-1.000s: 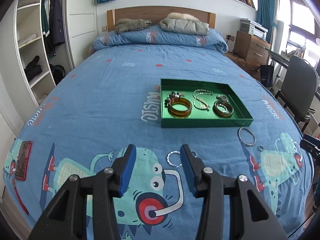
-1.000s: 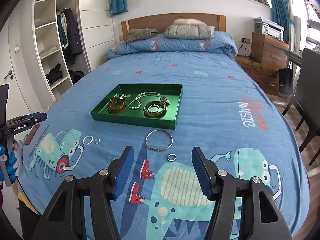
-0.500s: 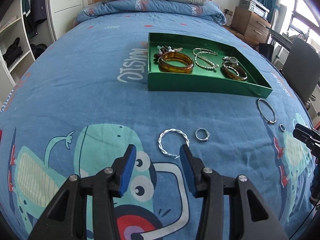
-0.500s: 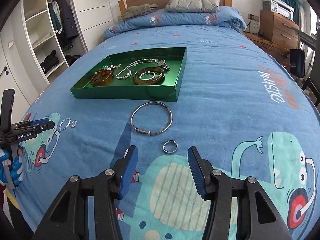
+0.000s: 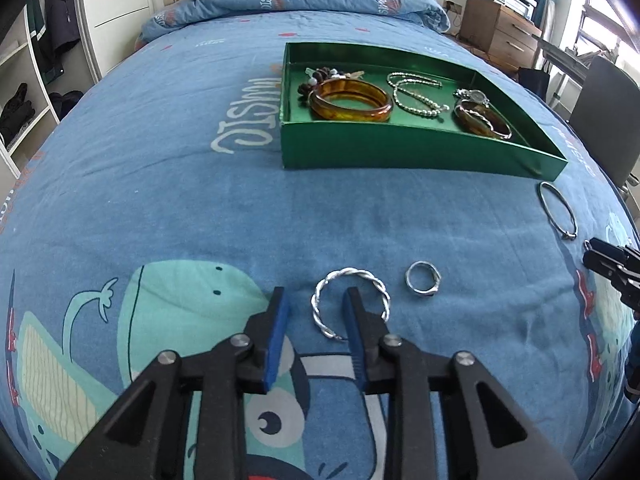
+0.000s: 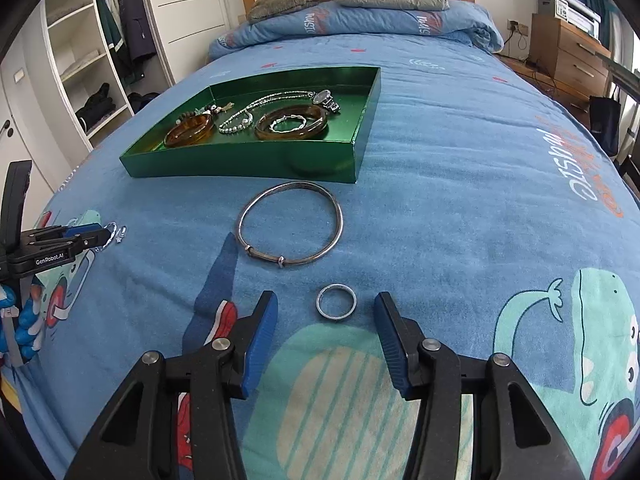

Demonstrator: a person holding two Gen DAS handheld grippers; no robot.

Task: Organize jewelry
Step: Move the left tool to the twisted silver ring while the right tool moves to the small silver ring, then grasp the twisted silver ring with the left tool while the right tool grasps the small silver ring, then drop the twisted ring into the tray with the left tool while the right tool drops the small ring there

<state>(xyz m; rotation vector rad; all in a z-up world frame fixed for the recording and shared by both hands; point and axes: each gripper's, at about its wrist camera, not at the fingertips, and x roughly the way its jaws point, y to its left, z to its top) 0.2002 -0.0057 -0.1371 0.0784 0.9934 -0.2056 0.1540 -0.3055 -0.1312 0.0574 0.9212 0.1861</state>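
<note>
**A:** ok so where's everything sitting right now?

**B:** All on the bed (image 5: 168,184), blue cover with cartoon monsters. The left tool (image 5: 314,308) is low over the cover, and its jaws are closing with one side of the twisted silver bracelet (image 5: 350,304) between them. The right finger sits inside the bracelet's loop, the left finger outside it. The pads don't look pressed on it yet, so nothing is gripped. A small silver ring (image 5: 423,283) lies just to the right of that tool, apart from the bracelet.

**A:** and the other one?

**B:** The right tool (image 6: 326,314) is closing too, with a plain silver ring (image 6: 336,302) lying flat on the cover between its fingertips. There are clear gaps on both sides, so it's still loose. Just beyond the tips is a big thin silver bangle (image 6: 291,224), also flat on the bed.

**A:** tray?

**B:** The green tray (image 6: 244,164) is further ahead of both tools. It holds two amber bangles, a beaded silver chain, a watch and a dark beaded piece. From the right camera you can see the left tool off to the far left, down by the twisted bracelet.
</note>
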